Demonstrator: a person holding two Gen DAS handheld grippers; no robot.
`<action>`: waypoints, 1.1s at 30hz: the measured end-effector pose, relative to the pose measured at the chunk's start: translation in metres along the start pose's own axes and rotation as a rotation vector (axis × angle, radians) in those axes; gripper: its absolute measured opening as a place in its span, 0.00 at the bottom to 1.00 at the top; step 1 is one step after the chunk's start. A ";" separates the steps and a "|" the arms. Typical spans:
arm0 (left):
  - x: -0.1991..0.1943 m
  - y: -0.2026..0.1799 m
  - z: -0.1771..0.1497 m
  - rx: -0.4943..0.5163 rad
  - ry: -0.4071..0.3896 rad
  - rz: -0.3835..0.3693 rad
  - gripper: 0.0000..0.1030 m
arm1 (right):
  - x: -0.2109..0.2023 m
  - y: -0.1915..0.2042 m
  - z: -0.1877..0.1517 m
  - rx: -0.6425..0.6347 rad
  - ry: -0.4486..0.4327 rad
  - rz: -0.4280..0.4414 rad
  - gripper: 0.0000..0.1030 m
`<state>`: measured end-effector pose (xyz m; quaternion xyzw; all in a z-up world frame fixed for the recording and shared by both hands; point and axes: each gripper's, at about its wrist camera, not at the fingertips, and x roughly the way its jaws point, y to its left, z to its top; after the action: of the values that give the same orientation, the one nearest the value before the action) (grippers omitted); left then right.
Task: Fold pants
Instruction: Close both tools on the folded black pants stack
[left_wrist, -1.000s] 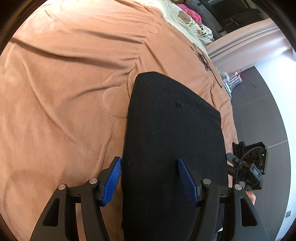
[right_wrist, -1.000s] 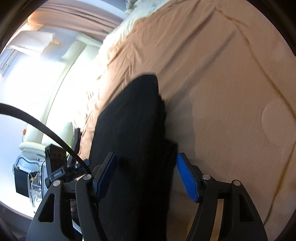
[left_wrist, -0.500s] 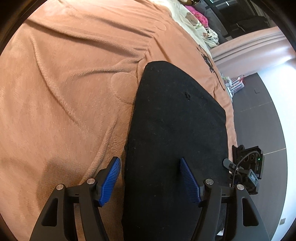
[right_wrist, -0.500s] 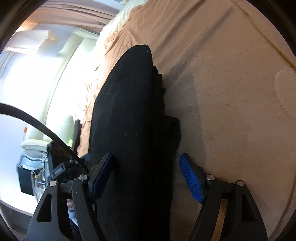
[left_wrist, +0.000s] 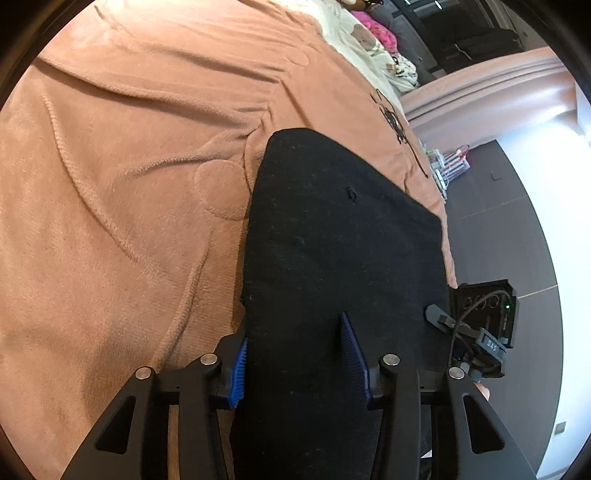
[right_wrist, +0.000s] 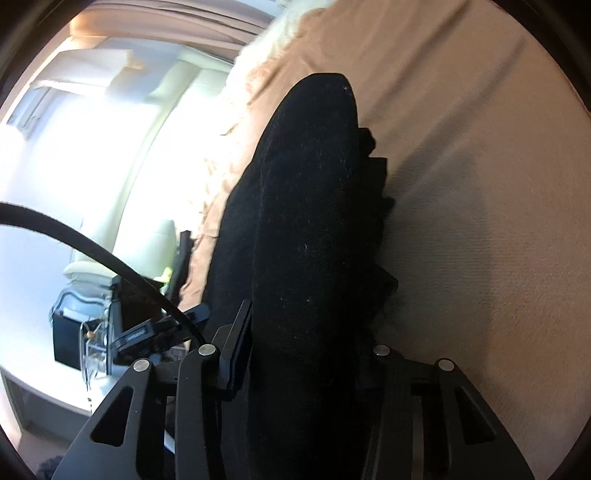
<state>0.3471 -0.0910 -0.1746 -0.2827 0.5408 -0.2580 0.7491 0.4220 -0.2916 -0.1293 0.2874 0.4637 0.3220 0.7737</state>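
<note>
Black pants (left_wrist: 343, 266) lie folded flat on the bed (left_wrist: 122, 206), along its edge nearest the floor (left_wrist: 491, 236).

Left tool (left_wrist: 295, 360): jaws have just been closing, about half open, near pants end between them; one pad sits at the pants' long edge, the other on top of the cloth. Whether they pinch yet, cannot tell.

Right tool (right_wrist: 306, 354): jaws have just been closing too, pants bulk between them, one pad against the cloth, the other hidden under it. Looks like a grip on the stack, not certain.

Risks:
- layers on the bed side of the pants look ragged in the right view; a grip on the top layer only would let the lower ones slip and undo the fold.
- uneven lift by the two tools would skew the fold.
- pants sit close to the bed edge; a drag toward the floor could drop them off.

Room: wide bare bed beyond the pants' far side, none on the floor side.
</note>
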 end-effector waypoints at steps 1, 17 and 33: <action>0.002 0.001 -0.001 0.000 0.006 0.002 0.47 | 0.000 0.000 -0.001 -0.010 0.006 -0.016 0.39; 0.012 0.008 -0.011 -0.005 0.047 -0.044 0.49 | 0.029 -0.012 0.002 -0.005 0.085 -0.032 0.45; -0.075 -0.013 -0.010 0.088 -0.063 -0.081 0.37 | 0.004 0.056 -0.012 -0.166 -0.008 0.020 0.29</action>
<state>0.3155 -0.0497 -0.1176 -0.2792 0.4933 -0.3026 0.7662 0.3997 -0.2518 -0.0949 0.2282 0.4295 0.3662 0.7933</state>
